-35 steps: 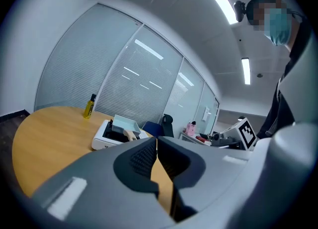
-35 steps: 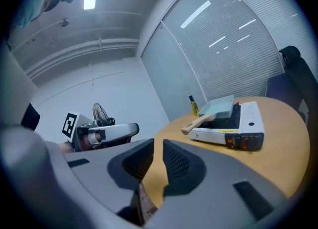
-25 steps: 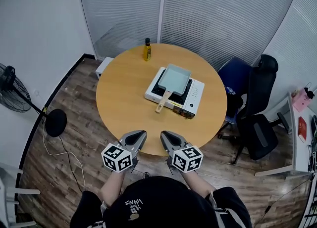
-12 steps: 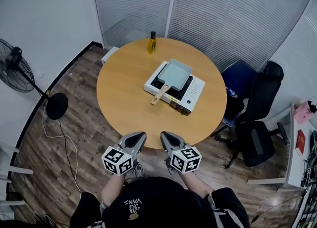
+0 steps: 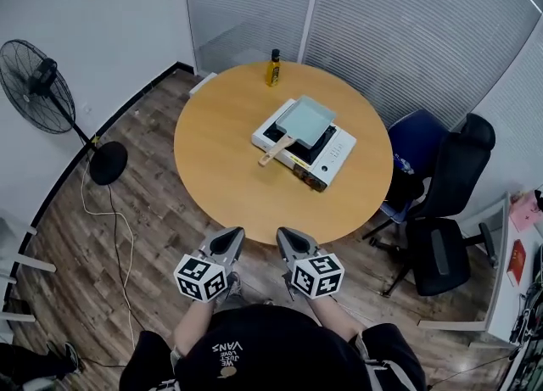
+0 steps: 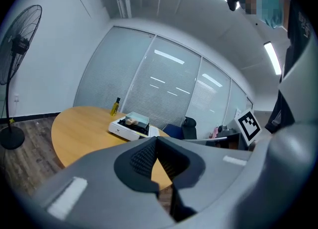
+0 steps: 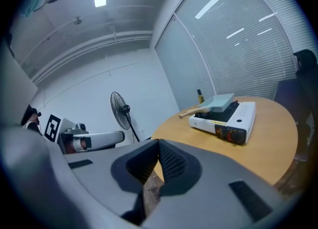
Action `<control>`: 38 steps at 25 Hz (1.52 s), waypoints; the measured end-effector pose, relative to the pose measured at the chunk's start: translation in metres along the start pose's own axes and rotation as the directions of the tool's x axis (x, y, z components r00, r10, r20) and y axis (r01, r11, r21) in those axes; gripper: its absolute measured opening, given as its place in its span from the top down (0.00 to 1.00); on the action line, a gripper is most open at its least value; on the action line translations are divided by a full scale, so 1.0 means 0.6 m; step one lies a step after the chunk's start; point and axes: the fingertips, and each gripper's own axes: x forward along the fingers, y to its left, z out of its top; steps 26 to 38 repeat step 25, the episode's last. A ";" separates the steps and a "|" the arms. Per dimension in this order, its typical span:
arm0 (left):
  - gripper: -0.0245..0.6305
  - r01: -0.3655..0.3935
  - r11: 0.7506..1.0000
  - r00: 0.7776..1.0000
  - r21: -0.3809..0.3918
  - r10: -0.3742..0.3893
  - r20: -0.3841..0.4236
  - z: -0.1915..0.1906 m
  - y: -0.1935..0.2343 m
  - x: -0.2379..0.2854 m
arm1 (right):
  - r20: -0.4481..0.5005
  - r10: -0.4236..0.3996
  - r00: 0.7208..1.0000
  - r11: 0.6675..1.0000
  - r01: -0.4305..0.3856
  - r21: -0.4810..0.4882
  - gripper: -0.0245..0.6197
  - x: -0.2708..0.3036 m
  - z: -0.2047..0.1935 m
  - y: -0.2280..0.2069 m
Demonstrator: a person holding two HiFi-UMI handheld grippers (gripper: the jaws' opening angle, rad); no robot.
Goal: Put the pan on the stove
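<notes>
A pale green rectangular pan (image 5: 308, 118) with a wooden handle (image 5: 275, 153) rests on the white portable stove (image 5: 335, 154), which stands on the round wooden table (image 5: 221, 169). The same pan (image 7: 221, 102) and stove (image 7: 237, 115) show in the right gripper view, and the stove (image 6: 124, 129) shows small in the left gripper view. Both grippers hover side by side off the table's near edge, over the floor. My left gripper (image 5: 234, 234) is shut and empty. My right gripper (image 5: 282, 234) is shut too, with nothing between its jaws.
A yellow bottle (image 5: 274, 69) stands at the table's far edge. A black floor fan (image 5: 51, 92) is at the left with a cable on the wood floor. A black office chair (image 5: 450, 203) and a blue chair (image 5: 414, 148) stand at the right. Glass walls lie behind.
The view has pulled back from the table, which now lies farther from both grippers. The pan and stove have not moved. The grippers stay side by side.
</notes>
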 end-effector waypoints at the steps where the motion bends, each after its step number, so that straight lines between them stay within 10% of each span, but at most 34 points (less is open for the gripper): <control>1: 0.95 -0.005 1.000 1.000 0.002 0.005 -0.003 -0.005 -0.007 -0.003 | -0.005 0.002 1.000 1.000 -0.002 -0.002 0.94 -0.005 -0.005 0.000; 38: 0.95 -0.075 0.997 0.997 -0.011 0.075 0.003 -0.067 -0.101 -0.069 | -0.038 0.084 0.996 0.996 -0.085 -0.031 0.94 -0.081 -0.054 0.026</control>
